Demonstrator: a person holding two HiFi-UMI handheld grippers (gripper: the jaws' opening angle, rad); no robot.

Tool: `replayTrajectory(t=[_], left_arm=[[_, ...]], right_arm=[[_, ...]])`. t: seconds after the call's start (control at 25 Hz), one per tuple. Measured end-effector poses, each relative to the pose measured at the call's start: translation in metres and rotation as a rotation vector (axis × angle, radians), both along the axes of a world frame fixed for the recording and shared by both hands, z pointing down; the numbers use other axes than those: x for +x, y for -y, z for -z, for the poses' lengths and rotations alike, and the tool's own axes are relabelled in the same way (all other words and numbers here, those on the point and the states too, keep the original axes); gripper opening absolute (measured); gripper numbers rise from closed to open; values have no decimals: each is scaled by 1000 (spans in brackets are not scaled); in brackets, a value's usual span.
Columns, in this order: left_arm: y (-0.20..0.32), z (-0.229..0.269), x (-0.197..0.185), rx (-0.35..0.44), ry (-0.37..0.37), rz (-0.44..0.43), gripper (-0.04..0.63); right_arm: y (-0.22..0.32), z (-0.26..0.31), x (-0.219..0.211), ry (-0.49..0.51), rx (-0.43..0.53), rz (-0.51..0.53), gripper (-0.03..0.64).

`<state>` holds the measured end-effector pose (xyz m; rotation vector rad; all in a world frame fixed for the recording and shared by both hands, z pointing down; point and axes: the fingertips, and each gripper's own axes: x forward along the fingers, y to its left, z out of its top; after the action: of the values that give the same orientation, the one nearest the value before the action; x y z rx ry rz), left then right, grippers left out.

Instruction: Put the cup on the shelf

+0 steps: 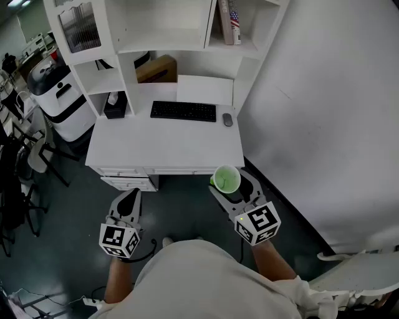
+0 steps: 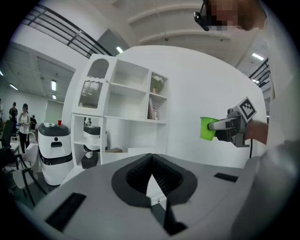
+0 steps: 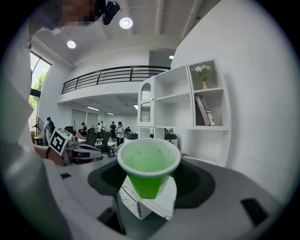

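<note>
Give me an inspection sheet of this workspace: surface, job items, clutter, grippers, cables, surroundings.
Surface: white desk top, items along its back.
Job's things: green plastic cup, upright, held in front of the desk; white shelf unit above the desk.
Clutter: black keyboard, grey mouse, black tissue box, brown cardboard box, books.
Grippers: right gripper shut on the cup; left gripper shut, empty.
Cables: thin black cable on the floor.
Surroundings: white-and-black machine, chairs at left; white wall at right.

Green cup (image 1: 226,179) upright in right gripper (image 1: 232,182), apart from white shelf (image 1: 162,48)
</note>
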<state>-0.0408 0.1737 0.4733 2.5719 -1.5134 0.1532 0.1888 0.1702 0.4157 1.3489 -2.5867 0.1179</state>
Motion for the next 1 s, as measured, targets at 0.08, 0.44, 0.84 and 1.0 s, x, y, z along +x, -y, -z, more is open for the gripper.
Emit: replayTrajectory(t=[0.08,0.44,0.84,1.0], left_arm=[[0,2,0,3,1,2,0],[-4,6,10,12,15,0,0],[0,28,19,62,42,21,0],[3,38,27,75,50,34,0]], right_arm=[[-1,0,2,1,1,-2,311],[-6,-1,12,5,3,2,311],[-6,5,27,20,33,14,313],[0,7,35,23,35,30,313]])
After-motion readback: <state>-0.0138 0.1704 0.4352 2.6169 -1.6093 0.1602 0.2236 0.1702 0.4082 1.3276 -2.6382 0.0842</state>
